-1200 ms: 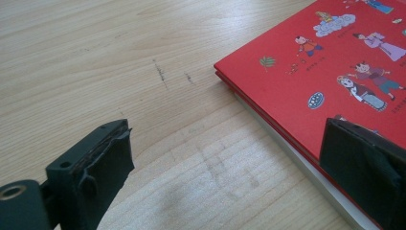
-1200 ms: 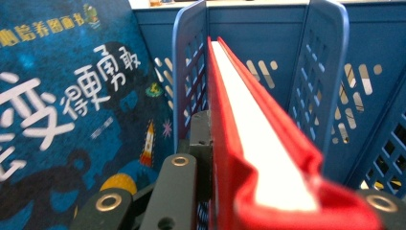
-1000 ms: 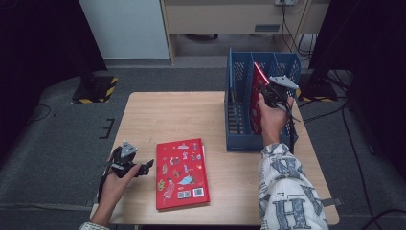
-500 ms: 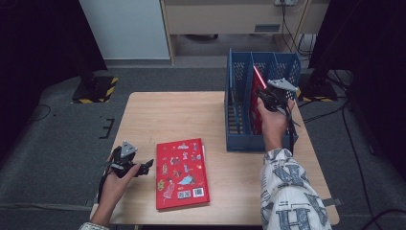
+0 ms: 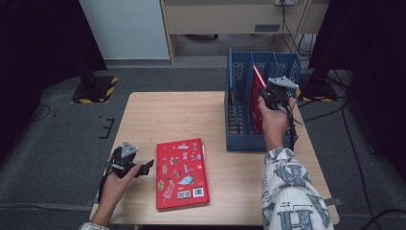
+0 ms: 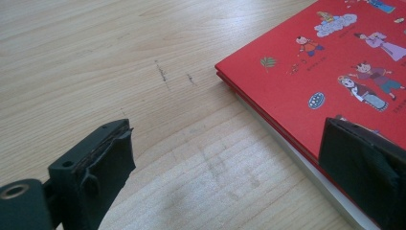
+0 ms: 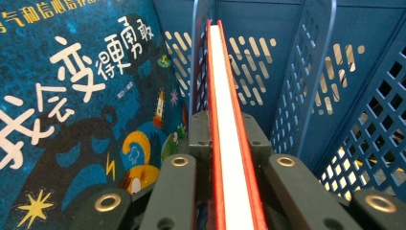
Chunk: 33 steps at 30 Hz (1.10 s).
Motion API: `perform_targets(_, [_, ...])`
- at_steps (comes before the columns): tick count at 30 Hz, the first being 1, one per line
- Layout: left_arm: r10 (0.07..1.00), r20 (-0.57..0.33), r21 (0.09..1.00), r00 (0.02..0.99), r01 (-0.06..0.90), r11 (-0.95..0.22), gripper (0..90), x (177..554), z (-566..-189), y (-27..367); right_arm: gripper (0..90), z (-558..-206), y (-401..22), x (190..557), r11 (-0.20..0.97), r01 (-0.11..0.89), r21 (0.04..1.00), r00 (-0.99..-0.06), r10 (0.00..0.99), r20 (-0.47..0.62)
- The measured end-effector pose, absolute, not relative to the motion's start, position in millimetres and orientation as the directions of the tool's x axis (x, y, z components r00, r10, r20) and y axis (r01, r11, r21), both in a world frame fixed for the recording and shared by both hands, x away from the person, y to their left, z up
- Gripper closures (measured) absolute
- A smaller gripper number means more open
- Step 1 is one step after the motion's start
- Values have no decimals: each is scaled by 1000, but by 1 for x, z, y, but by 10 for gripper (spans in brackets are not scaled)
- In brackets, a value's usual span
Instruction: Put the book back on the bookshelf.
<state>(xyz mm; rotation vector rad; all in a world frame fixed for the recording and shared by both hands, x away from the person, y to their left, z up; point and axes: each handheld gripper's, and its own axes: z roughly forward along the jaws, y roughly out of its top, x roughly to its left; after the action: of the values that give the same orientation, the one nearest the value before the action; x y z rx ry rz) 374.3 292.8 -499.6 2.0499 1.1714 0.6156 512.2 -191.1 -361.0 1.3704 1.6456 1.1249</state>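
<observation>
— Where's the book I'm working on?

— The upright red book [image 7: 229, 110] is clamped edge-on in my right gripper [image 5: 271, 96], its jaws squeezed narrow against both covers. The jaws have just been closing a touch with the book between them. It stands in the blue file rack [image 5: 239, 129] at the table's [image 5: 191, 115] far right corner, beside a divider; a dark blue picture book [image 7: 72, 96] leans in the next compartment.

— And your other hand?

— My left gripper [image 5: 136, 165] sits low near the table's front left corner, jaws spread wide and holding nothing. Just beside it lies a second red book [image 5: 182, 172], flat by the front edge, one jaw hovering over its corner.
</observation>
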Motion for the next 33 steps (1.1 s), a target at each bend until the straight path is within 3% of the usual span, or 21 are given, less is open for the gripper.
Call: perform_targets(33, [871,61,759,487,544,-358,44,376,-499,293,797,-365,-183,546,101,323,941,-97,993,-73])
